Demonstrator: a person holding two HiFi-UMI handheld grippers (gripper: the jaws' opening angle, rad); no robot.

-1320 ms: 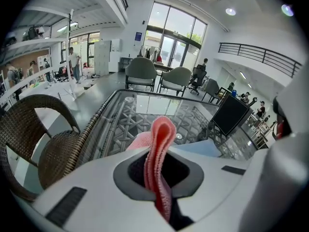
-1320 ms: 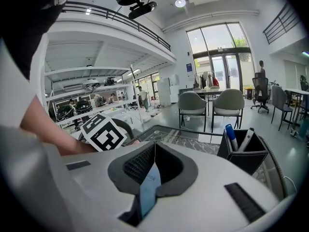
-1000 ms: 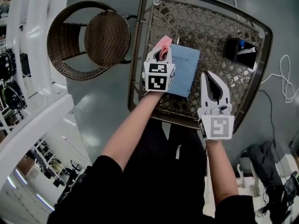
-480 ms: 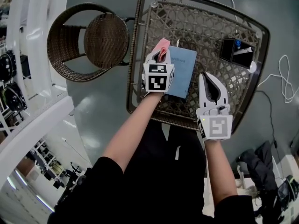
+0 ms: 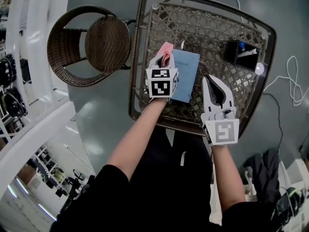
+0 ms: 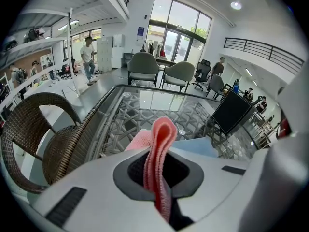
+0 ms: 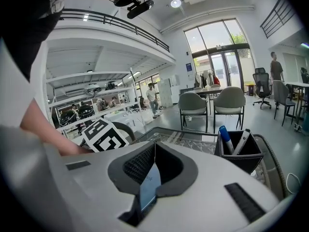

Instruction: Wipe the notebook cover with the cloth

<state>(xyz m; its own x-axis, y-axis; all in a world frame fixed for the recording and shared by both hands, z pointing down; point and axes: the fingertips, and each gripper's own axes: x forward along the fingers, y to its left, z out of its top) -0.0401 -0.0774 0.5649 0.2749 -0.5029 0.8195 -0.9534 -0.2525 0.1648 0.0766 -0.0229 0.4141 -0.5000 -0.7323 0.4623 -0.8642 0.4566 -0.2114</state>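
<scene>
A light blue notebook [image 5: 186, 76] lies flat on the glass-topped wicker table [image 5: 143, 42]. My left gripper [image 5: 163, 58] sits at the notebook's left edge, shut on a folded pink cloth [image 5: 165, 51]. In the left gripper view the cloth [image 6: 161, 129] sticks up from between the jaws of the left gripper [image 6: 159, 153], and a corner of the notebook [image 6: 200, 146] shows behind it. My right gripper [image 5: 209, 78] hovers just right of the notebook, its tips together and holding nothing. In the right gripper view, the notebook [image 7: 148, 185] shows through the gap below the right gripper's [image 7: 154, 144] touching tips.
A black pen holder [image 5: 239, 52] with markers stands at the table's far right, also seen as the holder [image 7: 239, 151] in the right gripper view. A round wicker chair [image 5: 91, 42] stands left of the table. White shelving [image 5: 29, 42] lines the left. Cables [image 5: 295, 81] lie on the floor at right.
Almost nothing differs. The head view has drifted slightly, and both grippers keep their places beside the notebook, the left one still gripping the cloth.
</scene>
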